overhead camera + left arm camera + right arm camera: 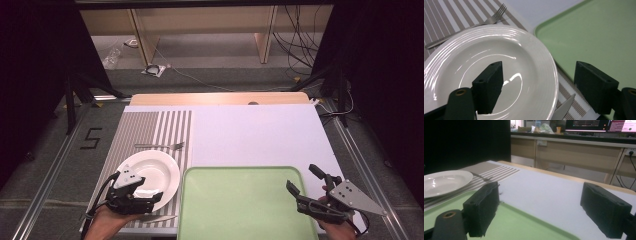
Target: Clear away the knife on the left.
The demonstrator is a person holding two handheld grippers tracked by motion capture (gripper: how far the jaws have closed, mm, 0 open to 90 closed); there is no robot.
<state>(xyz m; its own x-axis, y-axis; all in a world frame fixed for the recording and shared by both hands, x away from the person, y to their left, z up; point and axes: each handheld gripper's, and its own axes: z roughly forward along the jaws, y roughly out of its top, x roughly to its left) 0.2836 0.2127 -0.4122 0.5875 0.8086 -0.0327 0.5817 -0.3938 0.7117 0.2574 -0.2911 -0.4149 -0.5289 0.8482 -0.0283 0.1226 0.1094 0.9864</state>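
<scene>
High view: fork (160, 146) beyond plate (165, 167)

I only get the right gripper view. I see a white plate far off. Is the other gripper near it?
Observer: Yes. In the high view the left gripper hangs open over the plate's near rim.
Operator: Is there anything to eat with?
Observer: A fork lies on the striped placemat just beyond the plate.
Operator: A knife too?
Observer: A knife tip pokes out beside the plate in the left gripper view.
Operator: Anything on the green tray?
Observer: The tray is bare all over from above.
</scene>
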